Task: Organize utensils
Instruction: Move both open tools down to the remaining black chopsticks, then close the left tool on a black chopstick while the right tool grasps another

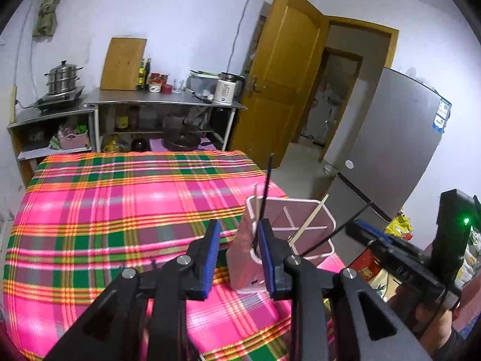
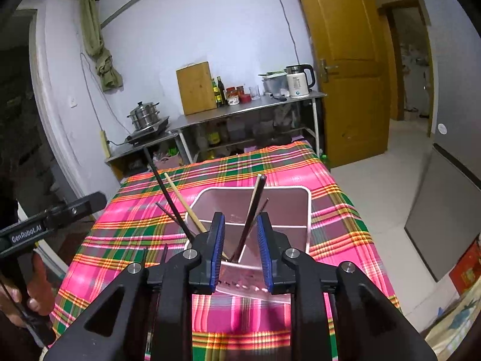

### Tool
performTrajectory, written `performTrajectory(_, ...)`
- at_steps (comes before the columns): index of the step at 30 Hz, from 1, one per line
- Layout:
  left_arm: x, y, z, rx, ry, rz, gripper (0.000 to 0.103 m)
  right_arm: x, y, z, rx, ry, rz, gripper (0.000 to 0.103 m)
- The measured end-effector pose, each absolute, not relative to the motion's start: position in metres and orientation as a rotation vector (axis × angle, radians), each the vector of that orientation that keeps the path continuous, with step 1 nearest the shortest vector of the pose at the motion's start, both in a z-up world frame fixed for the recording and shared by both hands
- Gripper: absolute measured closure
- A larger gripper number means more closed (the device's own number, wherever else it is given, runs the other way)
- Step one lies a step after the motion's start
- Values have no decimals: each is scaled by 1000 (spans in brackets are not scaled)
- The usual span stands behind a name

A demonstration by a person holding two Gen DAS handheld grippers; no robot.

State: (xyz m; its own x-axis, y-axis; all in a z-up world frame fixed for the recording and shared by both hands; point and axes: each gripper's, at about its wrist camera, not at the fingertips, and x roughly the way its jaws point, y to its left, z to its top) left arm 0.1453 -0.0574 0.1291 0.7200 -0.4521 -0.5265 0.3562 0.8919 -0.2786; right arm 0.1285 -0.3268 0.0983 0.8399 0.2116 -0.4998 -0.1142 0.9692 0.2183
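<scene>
A white plastic utensil holder with inner dividers stands on the plaid tablecloth. It holds black chopsticks, a pale wooden chopstick and a dark pair leaning in another compartment. My left gripper is open, its right finger beside the holder's left wall and close to the upright black chopstick. My right gripper is open and empty, hovering over the holder's near rim with the dark pair between the fingers.
The table carries a pink, green and orange plaid cloth. Behind it stand steel shelves with a steamer pot, a cutting board, bottles and a kettle. A wooden door and a grey fridge are on the right.
</scene>
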Motion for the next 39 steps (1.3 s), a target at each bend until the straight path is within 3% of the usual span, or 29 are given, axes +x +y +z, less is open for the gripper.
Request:
performTrajectory(21, 106, 11, 64, -237, 721, -288, 75, 102, -269, 71, 91, 618, 313, 80)
performTrajectory(39, 153, 11, -32, -230, 906, -144, 75, 123, -229, 12, 59, 764, 404, 80)
